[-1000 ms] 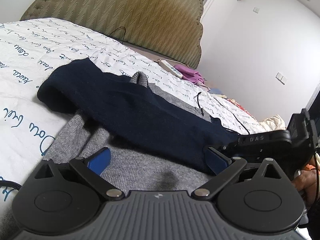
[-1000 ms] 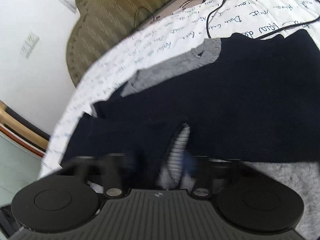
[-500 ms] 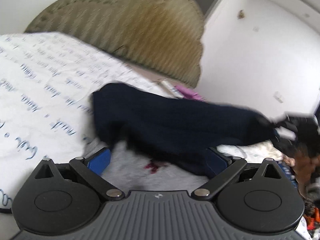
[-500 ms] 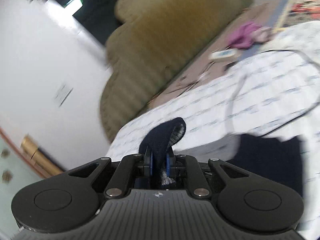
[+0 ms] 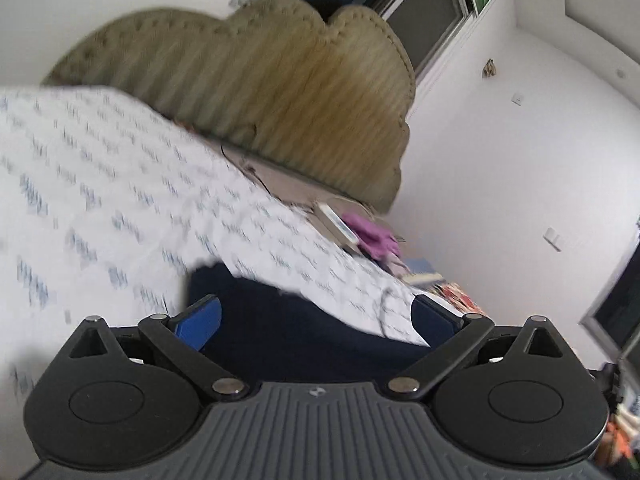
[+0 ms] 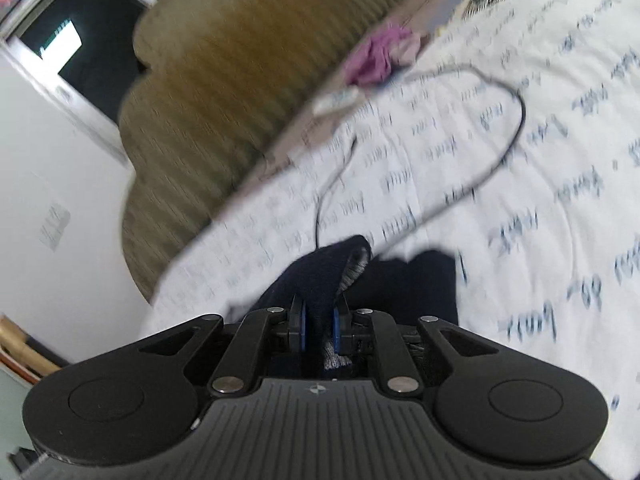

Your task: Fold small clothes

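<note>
My right fingers are pressed in on a fold of the dark navy knitted garment with a grey ribbed lining, pinching it tight between the blue pads; the bunched cloth stands up just past the fingertips, above the white bedsheet printed with blue handwriting. My left fingers are spread wide, and the same navy garment lies between them without either pad clearly pressing it. A thin black cable loops over the sheet. Near the olive ribbed scalloped headboard lie a crumpled purple cloth and a white remote control.
</note>
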A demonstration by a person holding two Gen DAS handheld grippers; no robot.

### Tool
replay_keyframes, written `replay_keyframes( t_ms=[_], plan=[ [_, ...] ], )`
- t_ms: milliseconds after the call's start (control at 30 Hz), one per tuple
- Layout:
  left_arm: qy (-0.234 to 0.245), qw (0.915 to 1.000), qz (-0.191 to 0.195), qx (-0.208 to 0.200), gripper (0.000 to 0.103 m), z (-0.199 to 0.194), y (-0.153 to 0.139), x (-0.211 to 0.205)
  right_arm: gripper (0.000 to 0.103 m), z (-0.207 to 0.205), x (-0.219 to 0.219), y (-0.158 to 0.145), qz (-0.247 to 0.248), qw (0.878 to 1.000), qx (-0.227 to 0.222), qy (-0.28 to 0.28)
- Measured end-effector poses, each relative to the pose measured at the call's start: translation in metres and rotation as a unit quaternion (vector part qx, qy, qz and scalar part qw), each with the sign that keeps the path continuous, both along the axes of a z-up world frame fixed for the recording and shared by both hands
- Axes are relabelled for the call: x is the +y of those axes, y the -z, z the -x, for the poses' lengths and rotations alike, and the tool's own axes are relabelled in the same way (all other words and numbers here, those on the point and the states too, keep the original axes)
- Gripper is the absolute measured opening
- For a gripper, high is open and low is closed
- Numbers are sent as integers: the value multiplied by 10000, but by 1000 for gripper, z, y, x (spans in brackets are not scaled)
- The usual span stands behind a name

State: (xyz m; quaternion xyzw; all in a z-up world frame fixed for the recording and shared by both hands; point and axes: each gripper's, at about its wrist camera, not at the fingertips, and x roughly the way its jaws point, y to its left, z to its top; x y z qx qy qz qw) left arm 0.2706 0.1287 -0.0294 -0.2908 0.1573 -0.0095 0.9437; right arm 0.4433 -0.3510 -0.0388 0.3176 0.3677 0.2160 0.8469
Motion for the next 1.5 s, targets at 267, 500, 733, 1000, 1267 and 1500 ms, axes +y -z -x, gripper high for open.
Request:
replay_keyframes(
  t_ms=[267,500,733,1000,1267,1500],
  plan=[
    [-195,9826,-1349,1263,102,-68,23,-6,40,5,-2,35,-51,9990,411,194],
    [-143,9784,-467,2010,93,-96,50,23,45,28,-8,23,84,9992,387,-36],
    [-50,9801,-168,1976,82,-94,49,31,45,26,8,41,580,9964,606,-94],
    [69,9795,-165,2008,75,-99,52,39,42,41,-17,17,350,9984,450,47],
    [61,9776,-247,2090,75,-106,51,35,44,35,-4,38,457,9965,696,37],
    [-190,9691,-590,2387,23,-128,50,30,12,31,7,39,440,9988,187,47]
  ],
)
